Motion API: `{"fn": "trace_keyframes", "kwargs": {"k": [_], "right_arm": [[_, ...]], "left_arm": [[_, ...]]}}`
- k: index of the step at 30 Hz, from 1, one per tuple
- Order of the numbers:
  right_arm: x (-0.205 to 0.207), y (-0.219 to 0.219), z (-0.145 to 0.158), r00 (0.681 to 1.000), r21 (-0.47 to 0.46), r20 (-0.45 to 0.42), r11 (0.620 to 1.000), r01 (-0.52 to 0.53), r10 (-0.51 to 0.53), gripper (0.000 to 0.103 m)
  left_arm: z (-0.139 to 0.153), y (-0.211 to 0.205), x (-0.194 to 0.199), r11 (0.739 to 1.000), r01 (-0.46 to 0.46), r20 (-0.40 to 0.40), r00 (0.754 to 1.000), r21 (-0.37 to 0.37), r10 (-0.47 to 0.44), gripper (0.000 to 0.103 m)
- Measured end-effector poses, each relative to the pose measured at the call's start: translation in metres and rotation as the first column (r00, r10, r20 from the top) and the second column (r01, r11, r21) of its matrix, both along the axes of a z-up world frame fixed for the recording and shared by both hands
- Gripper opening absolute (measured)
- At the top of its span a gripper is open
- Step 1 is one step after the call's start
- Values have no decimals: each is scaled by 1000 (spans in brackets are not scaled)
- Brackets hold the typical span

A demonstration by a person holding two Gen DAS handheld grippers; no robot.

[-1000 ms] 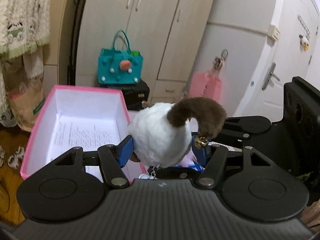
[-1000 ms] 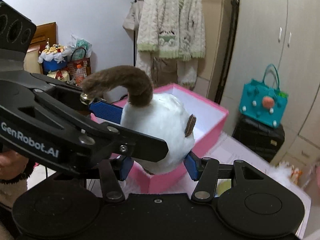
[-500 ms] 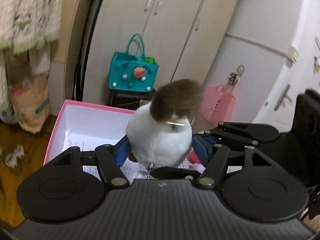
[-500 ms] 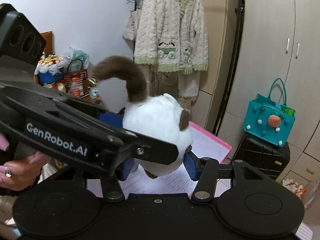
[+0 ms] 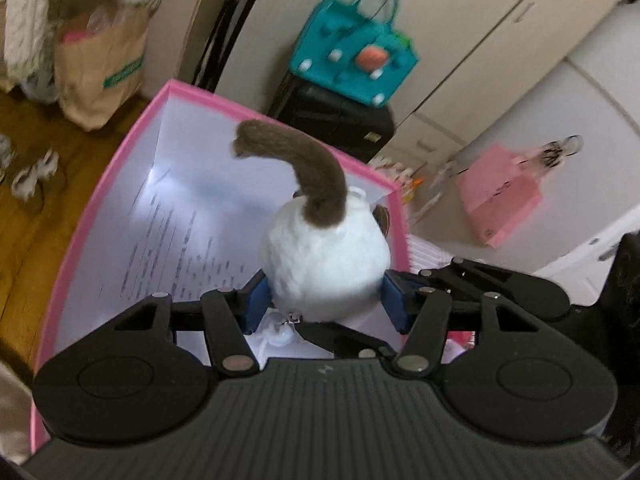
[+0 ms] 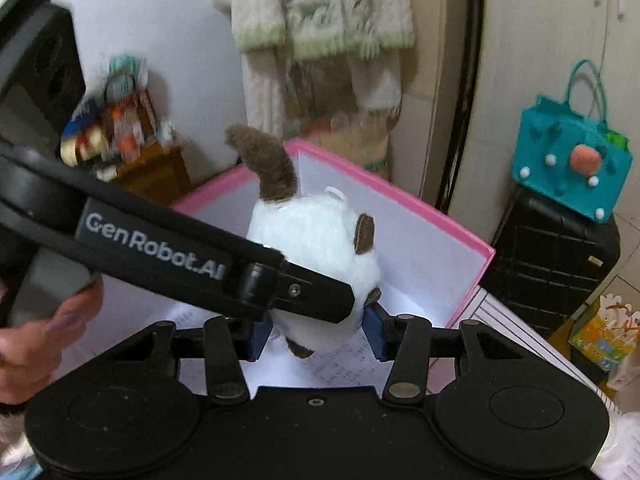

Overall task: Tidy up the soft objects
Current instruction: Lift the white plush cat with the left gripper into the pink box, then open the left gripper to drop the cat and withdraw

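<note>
A round white plush toy (image 5: 324,256) with a brown curled tail hangs over the open pink box (image 5: 120,152), whose white floor holds a printed sheet. My left gripper (image 5: 325,300) has its blue pads pressed on the toy's two sides, jaws closing. In the right wrist view the same plush toy (image 6: 316,240) sits between the blue pads of my right gripper (image 6: 316,334), also closing on it. A black finger (image 6: 280,284) of the left tool crosses in front of the toy there. The pink box (image 6: 452,232) lies right below.
A teal bag (image 5: 352,56) sits on a black suitcase (image 5: 332,120) behind the box, a pink bag (image 5: 500,196) to the right. A brown paper bag (image 5: 100,68) stands on the wooden floor. A cardigan (image 6: 320,8) hangs behind; a hand (image 6: 36,340) holds the left tool.
Both grippers have carried the plush toy across and a little down, from beside the pink box to above its inside. The tail has swung up and away. Both views tilt downward.
</note>
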State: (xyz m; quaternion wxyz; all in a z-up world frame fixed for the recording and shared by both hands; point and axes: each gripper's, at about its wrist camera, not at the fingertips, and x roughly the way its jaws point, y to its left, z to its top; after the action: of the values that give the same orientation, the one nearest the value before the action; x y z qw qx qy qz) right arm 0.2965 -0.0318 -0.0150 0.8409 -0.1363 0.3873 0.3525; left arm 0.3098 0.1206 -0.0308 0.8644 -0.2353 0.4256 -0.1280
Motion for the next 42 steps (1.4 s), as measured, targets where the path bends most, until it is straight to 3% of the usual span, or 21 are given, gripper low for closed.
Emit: {"fn": "trace_keyframes", "kwargs": {"k": [5,10,17,25,31,42], "right_arm": [[9,23,-12,999,-106,37,994,14,-10,53],[6,36,-17,996,-223,87,975,-13,33,42],[10,37,-19,993,-258,105,966,-24,53,42],[-8,45,-20,960,-362,267,932,22,81,42],[-16,32,-9,972,-303,223,953,-3,75,49],[-46,-14,17,992,-123,124,992,-5,21,51]], "left_arm": [[-23,-4,21,999,-29,-110,994,-16,27,52],[-41,-1,24,997,-34,-156,987,-71,23,50],[-43,0,23,998,-22,-142,990,-51,14,47],[-28,0,10,999,-29,-48,998,-30,28,52],[-24,3,-3,1000,11,-16,1000,-11,-12,60],[6,-5,-43,982,23,102,994,185,-43,63]]}}
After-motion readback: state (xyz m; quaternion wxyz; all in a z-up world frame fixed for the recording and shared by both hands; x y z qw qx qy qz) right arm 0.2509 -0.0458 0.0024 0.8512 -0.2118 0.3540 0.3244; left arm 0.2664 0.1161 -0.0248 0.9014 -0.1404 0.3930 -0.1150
